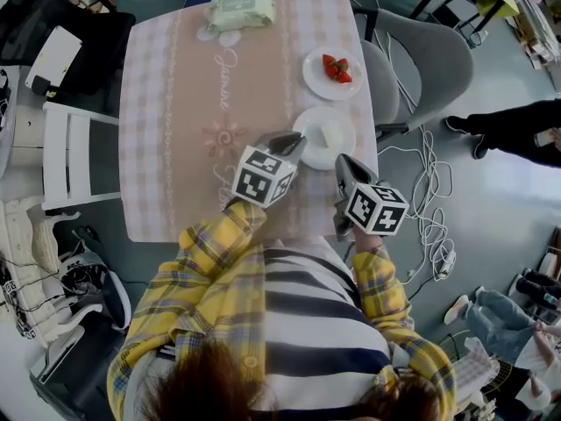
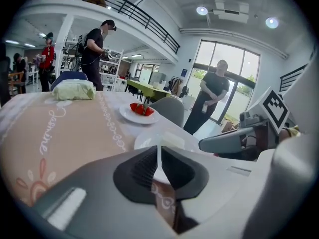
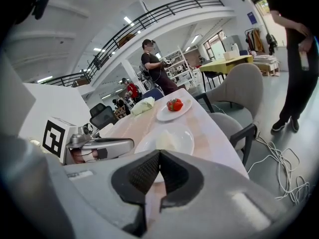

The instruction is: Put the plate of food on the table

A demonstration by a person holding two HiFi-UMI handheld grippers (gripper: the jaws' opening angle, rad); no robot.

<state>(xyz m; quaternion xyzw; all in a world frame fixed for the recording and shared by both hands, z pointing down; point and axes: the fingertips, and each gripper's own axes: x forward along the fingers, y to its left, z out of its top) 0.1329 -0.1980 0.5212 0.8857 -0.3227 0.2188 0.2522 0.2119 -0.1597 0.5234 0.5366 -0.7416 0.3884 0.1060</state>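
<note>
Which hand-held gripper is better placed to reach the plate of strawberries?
Probably the right hand-held gripper: the plate of strawberries lies near the right edge of the table, almost straight beyond it. The left hand-held gripper would have to cross over the nearer plate. Both are shut.

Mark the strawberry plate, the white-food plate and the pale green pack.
strawberry plate [image 1: 314, 77], head view, bare rim on its left side.
white-food plate [image 1: 344, 123], head view, bare upper-right rim.
pale green pack [image 1: 238, 9], head view, middle of its top.

Plate [image 1: 305, 130] w/ pale food [image 1: 331, 135], on table [image 1: 175, 103].
</note>
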